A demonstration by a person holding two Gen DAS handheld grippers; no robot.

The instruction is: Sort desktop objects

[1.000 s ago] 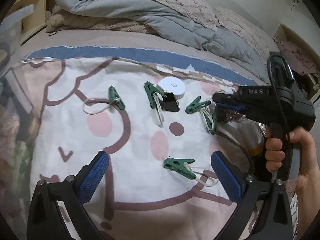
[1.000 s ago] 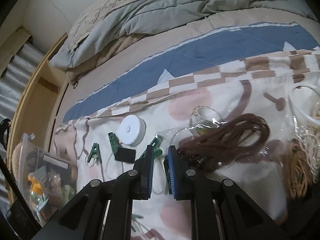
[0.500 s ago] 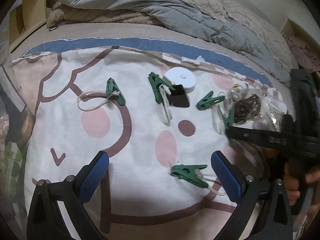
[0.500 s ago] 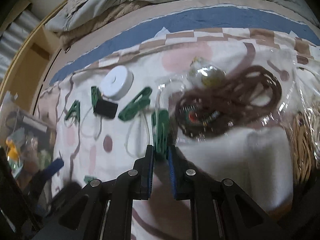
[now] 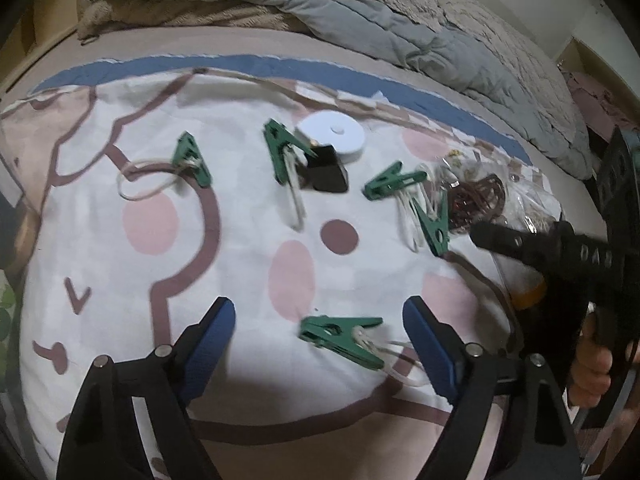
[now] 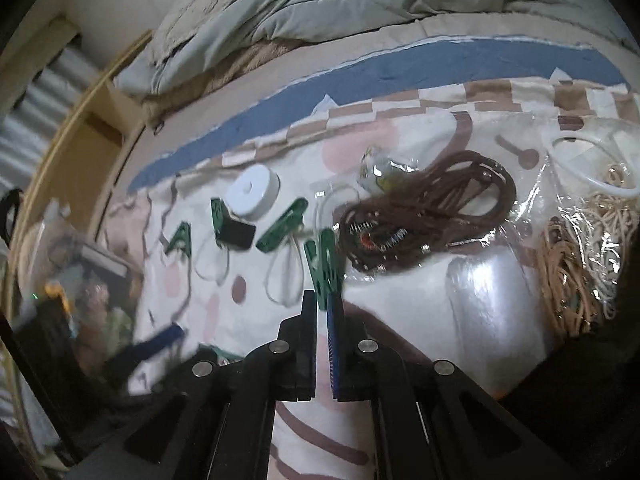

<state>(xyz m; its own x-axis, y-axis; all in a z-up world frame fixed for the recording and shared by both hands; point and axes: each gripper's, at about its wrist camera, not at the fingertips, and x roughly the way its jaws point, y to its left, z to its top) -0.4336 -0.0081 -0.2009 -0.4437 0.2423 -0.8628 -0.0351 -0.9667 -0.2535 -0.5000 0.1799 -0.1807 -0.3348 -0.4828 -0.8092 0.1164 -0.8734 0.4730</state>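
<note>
Several green clips with white cord loops lie on the patterned bedsheet. My left gripper (image 5: pixel 318 306) hangs over the nearest green clip (image 5: pixel 340 338). Its jaws are closing, the clip lies between the blue pads (image 5: pixel 208 344), and neither pad touches it. My right gripper (image 6: pixel 322 298) is shut on the tail of another green clip (image 6: pixel 324 268) beside the bag of brown cord (image 6: pixel 432 216). In the left wrist view the right gripper (image 5: pixel 476 232) reaches in from the right to that clip (image 5: pixel 434 226). Other clips (image 5: pixel 192 158), (image 5: pixel 280 152), (image 5: pixel 392 186) lie farther back.
A white round disc (image 5: pixel 332 136) and a small black clip (image 5: pixel 326 172) sit behind the green clips. A clear bag of rubber bands (image 6: pixel 580 248) lies at the right. At the left stands a clear plastic box (image 6: pixel 80 272). A grey quilt (image 5: pixel 320 12) is heaped at the back.
My right gripper swung over to the green clip by the cord bag and shut on it. The left gripper sank slightly toward the near clip and its jaws narrowed.
</note>
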